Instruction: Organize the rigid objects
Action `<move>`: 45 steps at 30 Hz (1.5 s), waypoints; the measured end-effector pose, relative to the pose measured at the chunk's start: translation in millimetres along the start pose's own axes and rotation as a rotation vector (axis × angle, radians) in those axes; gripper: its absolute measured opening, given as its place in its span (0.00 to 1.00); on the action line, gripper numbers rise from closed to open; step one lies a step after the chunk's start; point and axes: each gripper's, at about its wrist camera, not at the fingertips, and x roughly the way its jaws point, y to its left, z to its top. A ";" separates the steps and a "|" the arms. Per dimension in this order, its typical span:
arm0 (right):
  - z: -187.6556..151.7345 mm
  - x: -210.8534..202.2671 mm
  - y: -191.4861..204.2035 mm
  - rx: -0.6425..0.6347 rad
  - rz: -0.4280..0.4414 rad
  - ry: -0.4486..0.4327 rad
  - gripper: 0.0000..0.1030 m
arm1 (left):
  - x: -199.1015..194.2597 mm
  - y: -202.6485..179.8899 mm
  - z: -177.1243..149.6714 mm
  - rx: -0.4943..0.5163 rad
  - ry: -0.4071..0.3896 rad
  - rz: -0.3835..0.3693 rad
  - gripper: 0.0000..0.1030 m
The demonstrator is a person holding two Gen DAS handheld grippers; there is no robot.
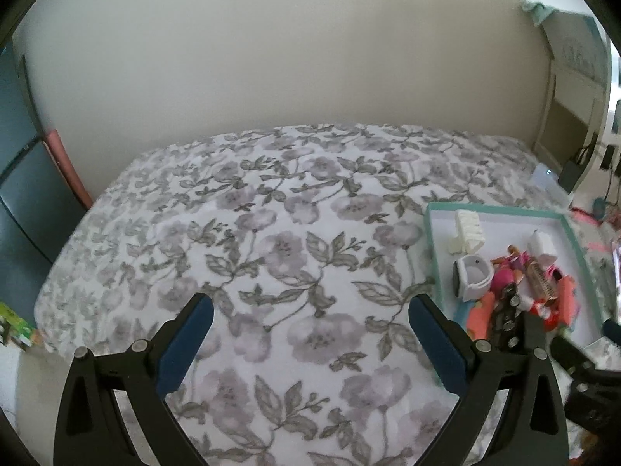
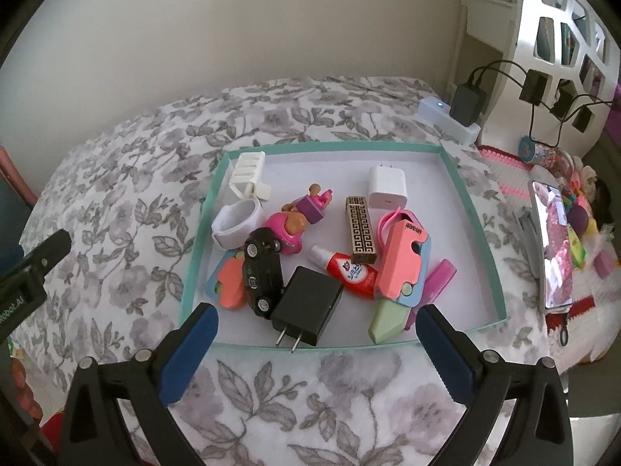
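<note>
A shallow teal-rimmed tray (image 2: 462, 190) lies on the floral bedspread and holds several small items: a black plug adapter (image 2: 306, 305), a black toy car (image 2: 262, 268), a red glue tube (image 2: 349, 270), a white charger (image 2: 386, 186), a white hair clip (image 2: 246, 174) and a pink folding toy (image 2: 401, 260). My right gripper (image 2: 316, 330) hangs open over the tray's near rim, nothing between its blue pads. In the left wrist view the tray (image 1: 434, 233) sits at the right. My left gripper (image 1: 310, 326) is open above bare bedspread, empty.
A phone (image 2: 553, 244) and a heap of small colourful toys (image 2: 582, 209) lie right of the tray. A white power strip (image 2: 446, 118) with black chargers stands at the bed's far corner. The wall runs behind the bed. Open bedspread (image 1: 252, 233) stretches left of the tray.
</note>
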 end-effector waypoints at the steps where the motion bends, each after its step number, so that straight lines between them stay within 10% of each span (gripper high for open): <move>1: -0.3 -1.3 -0.6 0.003 0.001 -0.005 1.00 | -0.8 -0.6 -0.5 0.005 0.000 0.001 0.98; 45: -2.4 -14.4 -1.4 0.001 0.013 -0.048 1.00 | 11.8 -1.2 -12.6 0.015 0.164 -0.018 0.98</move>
